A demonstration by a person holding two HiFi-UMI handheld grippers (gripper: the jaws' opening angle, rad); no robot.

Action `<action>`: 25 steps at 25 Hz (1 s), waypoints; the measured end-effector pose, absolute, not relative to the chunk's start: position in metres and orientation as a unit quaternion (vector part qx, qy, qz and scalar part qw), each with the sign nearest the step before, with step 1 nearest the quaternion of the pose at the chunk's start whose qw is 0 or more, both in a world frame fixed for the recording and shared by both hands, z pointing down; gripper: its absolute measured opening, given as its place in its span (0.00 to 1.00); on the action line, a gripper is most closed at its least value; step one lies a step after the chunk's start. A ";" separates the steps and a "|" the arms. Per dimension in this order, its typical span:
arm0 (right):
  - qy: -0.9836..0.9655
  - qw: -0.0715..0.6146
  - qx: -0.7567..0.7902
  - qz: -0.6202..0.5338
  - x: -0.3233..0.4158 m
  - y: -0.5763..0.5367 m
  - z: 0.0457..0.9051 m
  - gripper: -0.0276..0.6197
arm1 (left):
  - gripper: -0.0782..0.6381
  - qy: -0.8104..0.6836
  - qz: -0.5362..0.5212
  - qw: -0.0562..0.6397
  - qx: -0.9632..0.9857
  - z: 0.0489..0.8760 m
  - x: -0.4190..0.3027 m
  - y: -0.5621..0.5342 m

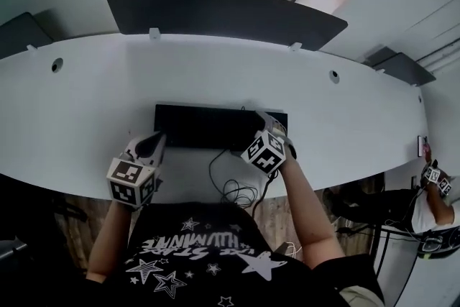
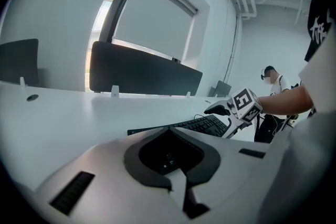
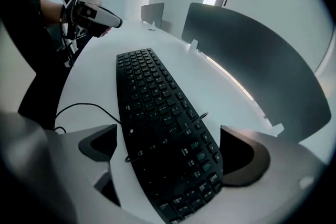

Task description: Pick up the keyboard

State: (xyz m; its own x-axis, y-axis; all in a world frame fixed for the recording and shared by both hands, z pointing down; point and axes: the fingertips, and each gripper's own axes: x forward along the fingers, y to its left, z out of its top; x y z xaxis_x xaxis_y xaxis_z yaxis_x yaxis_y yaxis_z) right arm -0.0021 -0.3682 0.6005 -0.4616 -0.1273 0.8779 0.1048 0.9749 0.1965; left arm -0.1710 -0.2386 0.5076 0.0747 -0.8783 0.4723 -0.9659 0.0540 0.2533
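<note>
Two jaws of the right gripper are standing wide apart astride the right end of the keyboard, which is lying on the white desk; the left gripper is keeping its jaws together, empty, near the left end.

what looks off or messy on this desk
Only the cable: it lies in a loose tangle near the front edge of the desk. The keyboard sits square to that edge, and nothing looks spilled or damaged.

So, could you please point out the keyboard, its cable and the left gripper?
keyboard (image 1: pixel 205 127): head view, middle of its keys.
cable (image 1: pixel 237 193): head view, the coiled loop.
left gripper (image 1: pixel 157 141): head view, tip of its jaws.
</note>
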 end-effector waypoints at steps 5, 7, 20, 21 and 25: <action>-0.841 0.527 -0.046 -0.109 -0.010 -0.378 0.608 0.93 | 0.12 -0.695 0.082 0.271 0.661 0.513 -0.172 -0.238; -0.837 0.535 -0.072 -0.094 -0.013 -0.378 0.612 0.93 | 0.12 -0.703 0.082 0.272 0.652 0.514 -0.173 -0.238; -0.774 0.607 -0.176 -0.032 -0.019 -0.381 0.636 0.93 | 0.12 -0.716 0.084 0.271 0.637 0.515 -0.170 -0.249; -0.774 0.607 -0.177 -0.033 -0.019 -0.381 0.635 0.93 | 0.12 -0.717 0.084 0.271 0.637 0.515 -0.171 -0.249; -0.790 0.584 -0.185 -0.028 -0.020 -0.376 0.635 0.93 | 0.12 -0.717 0.085 0.273 0.636 0.518 -0.172 -0.249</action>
State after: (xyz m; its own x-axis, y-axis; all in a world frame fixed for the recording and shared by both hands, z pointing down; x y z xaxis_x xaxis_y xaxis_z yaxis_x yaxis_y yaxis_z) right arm -0.0204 -0.3763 0.6352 -0.2501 0.2602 0.9326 0.3260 0.9296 -0.1720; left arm -0.1720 -0.2490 0.5179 -0.0418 -0.8656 0.4989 -0.9583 0.1760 0.2251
